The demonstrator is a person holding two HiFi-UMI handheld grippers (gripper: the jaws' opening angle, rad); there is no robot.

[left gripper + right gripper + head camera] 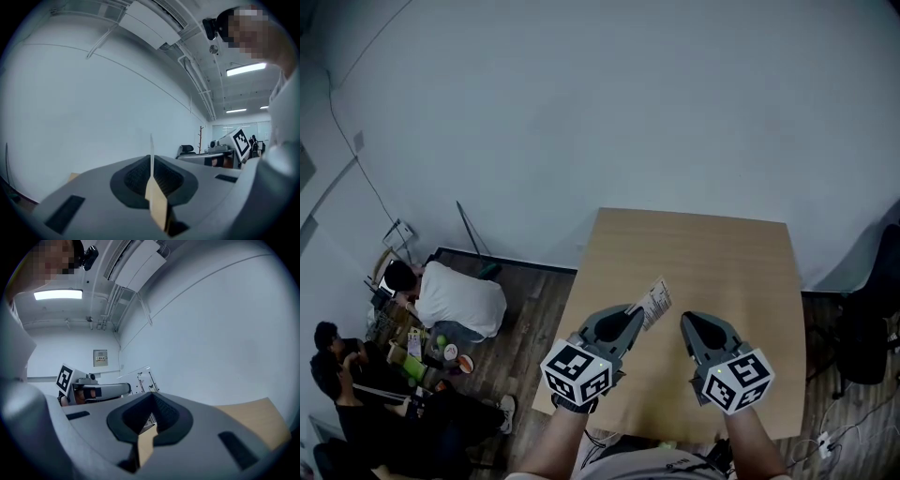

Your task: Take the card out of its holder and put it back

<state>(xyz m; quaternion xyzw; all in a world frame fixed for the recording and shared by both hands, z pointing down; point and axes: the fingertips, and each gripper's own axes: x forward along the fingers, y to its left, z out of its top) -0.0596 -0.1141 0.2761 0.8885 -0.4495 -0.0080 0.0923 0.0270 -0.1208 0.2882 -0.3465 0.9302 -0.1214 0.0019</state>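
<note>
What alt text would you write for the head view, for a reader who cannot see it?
Seen from above, the left hand-held gripper pinches a thin white printed card over a square light wooden table. The right hand-held gripper hovers beside it, jaws together. People are on the dark wooden floor at lower left.

Pale wall [581, 103] fills twelve o'clock. Wooden table [712, 262] sits at five, dark plank floor [534, 319] at seven, black chair [865, 347] at three; ceiling strip lights [246, 69] glow overhead.
</note>
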